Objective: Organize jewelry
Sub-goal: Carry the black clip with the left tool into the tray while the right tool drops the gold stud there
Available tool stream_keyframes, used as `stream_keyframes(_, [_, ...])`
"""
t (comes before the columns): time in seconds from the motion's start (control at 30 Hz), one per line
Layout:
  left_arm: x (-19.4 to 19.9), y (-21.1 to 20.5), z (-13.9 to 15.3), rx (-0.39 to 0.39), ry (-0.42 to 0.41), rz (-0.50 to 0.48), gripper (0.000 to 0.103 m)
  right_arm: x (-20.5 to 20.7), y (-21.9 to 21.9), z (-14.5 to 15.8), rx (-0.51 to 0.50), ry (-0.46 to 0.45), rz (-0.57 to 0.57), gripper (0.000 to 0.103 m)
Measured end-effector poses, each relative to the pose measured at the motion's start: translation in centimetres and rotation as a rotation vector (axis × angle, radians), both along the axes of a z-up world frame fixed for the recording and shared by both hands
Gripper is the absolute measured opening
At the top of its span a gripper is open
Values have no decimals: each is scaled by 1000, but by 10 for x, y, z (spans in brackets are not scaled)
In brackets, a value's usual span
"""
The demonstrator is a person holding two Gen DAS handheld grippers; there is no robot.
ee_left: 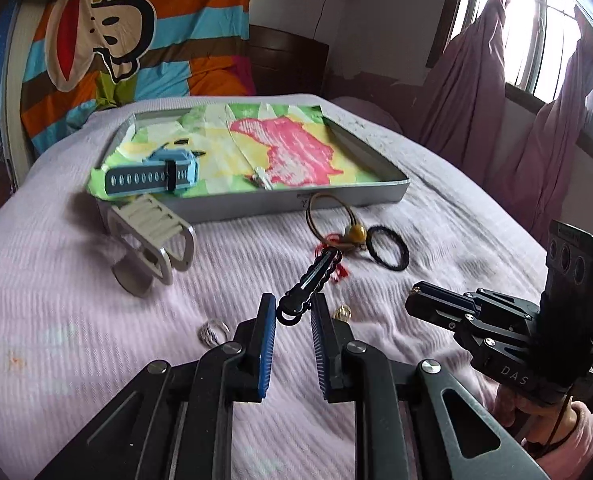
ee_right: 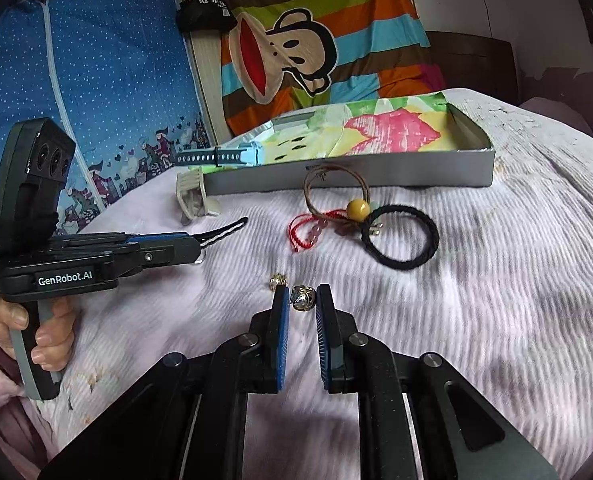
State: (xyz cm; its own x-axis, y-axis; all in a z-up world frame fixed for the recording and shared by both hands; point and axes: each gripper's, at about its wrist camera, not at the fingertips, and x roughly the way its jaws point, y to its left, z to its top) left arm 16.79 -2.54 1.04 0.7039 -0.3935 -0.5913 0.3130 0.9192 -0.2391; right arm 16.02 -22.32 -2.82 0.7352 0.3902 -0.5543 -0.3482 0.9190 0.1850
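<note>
My left gripper (ee_left: 293, 311) is shut on the round end of a black hair clip (ee_left: 310, 278), which points forward above the bed; it also shows in the right wrist view (ee_right: 224, 236). My right gripper (ee_right: 302, 298) has its jaws around a small gold-and-silver ring (ee_right: 303, 298); contact is unclear. A second gold ring (ee_right: 278, 280) lies just left of it. A grey tray (ee_left: 296, 200) lined with colourful paper holds a blue watch (ee_left: 152, 178) and a small silver piece (ee_left: 262, 178).
On the pink bedspread lie a brown cord bracelet with a yellow bead (ee_right: 358, 208), a red string (ee_right: 300, 232), a black hair tie (ee_right: 400, 238), a beige claw clip (ee_left: 152, 232) and a clear ring (ee_left: 212, 330). Curtains hang at right.
</note>
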Motion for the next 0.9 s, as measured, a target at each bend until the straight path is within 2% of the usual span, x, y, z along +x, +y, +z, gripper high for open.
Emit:
stream_keyframes(0.13, [13, 6, 26, -30, -61, 78, 17, 17, -10, 19, 30, -36, -24, 12])
stream_keyframes(0.23, [34, 7, 39, -42, -73, 130, 17, 36, -16, 34, 68, -52, -41, 12])
stream_keyframes(0.5, [92, 2, 44, -38, 4, 187, 17, 103, -15, 61, 74, -25, -64, 12])
stream_keyframes(0.7, [118, -13, 27, 31, 95, 200, 17, 144, -4, 49, 29, 43, -70, 12])
stream_keyframes(0.9, [126, -20, 15, 76, 139, 199, 17, 171, -3, 24, 7, 133, -94, 12])
